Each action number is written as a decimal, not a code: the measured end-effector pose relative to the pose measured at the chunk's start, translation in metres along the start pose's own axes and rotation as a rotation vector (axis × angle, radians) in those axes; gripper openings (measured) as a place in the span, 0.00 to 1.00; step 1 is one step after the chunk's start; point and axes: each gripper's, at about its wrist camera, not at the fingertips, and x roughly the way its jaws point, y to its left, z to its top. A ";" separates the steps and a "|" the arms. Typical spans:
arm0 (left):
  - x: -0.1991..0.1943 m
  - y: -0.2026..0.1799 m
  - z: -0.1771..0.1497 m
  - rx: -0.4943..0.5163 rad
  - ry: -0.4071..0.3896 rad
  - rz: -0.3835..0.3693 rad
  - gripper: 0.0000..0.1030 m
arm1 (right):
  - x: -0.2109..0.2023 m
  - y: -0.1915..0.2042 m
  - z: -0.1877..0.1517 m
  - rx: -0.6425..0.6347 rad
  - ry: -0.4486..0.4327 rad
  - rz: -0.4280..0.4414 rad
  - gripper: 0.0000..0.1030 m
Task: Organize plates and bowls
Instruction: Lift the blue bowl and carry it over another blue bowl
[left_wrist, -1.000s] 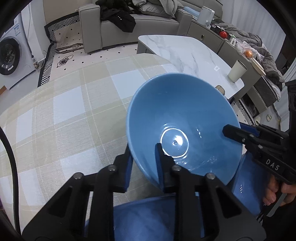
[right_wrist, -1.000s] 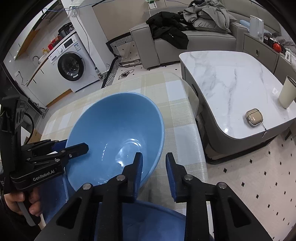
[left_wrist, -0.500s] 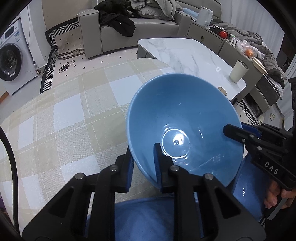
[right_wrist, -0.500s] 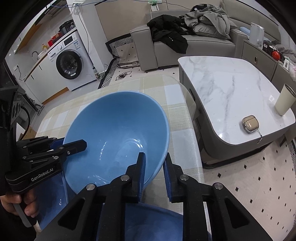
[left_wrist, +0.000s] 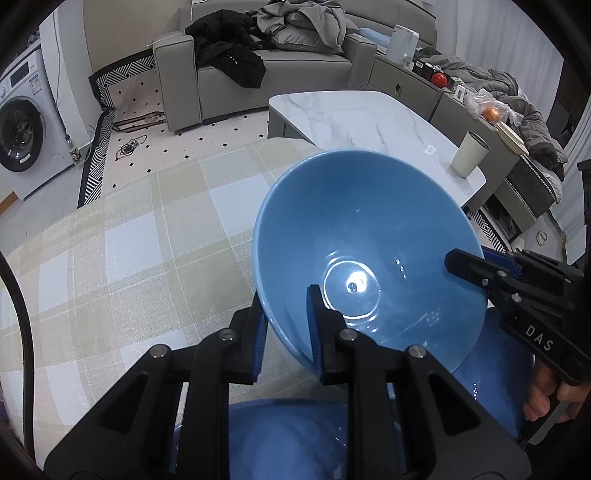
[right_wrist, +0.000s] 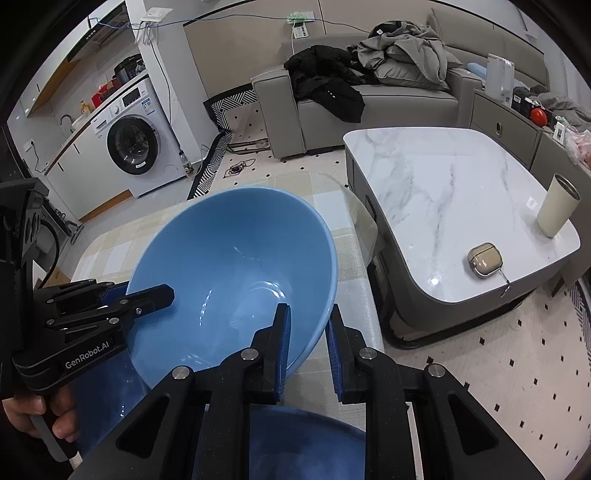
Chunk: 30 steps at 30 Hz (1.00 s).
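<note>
1. Above the checked counter (left_wrist: 122, 258), 1 blue bowl (left_wrist: 365, 254) hangs tilted, clear of the cloth, gripped at 2 opposite spots on its rim.
2. Left tool (left_wrist: 286, 325): closed down on the near rim, 1 finger inside the wall, 1 outside. No gap showing betw. pads and wall.
3. Right tool (right_wrist: 308, 343): same pinch on the opposite rim, clamped tight, inner finger in the bowl, outer finger below the wall.
4. More blue ware sits directly under both tools: a bowl or plate (right_wrist: 303, 443) low in each view, partly hidden by the tool bodies. Can't tell which it is.
5. Risk, as I judge it: glazed wall is slick and thin, so a rim pinch could slip if either hand twists or pulls apart.
6. Also: hands moving out of sync would tip the bowl further, and a drop would land on the ware below, w/ chipping likely.
7. Stacking needs it levelled first; a tilted set-down may sit crooked.
</note>
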 end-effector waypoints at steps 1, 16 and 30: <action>-0.002 -0.001 0.000 0.001 -0.005 0.000 0.17 | -0.002 0.000 0.000 -0.001 -0.003 -0.003 0.19; -0.072 -0.018 -0.008 0.016 -0.087 -0.012 0.17 | -0.065 0.018 -0.006 -0.030 -0.103 -0.026 0.19; -0.150 -0.035 -0.045 0.045 -0.143 -0.024 0.17 | -0.131 0.042 -0.034 -0.018 -0.200 -0.014 0.19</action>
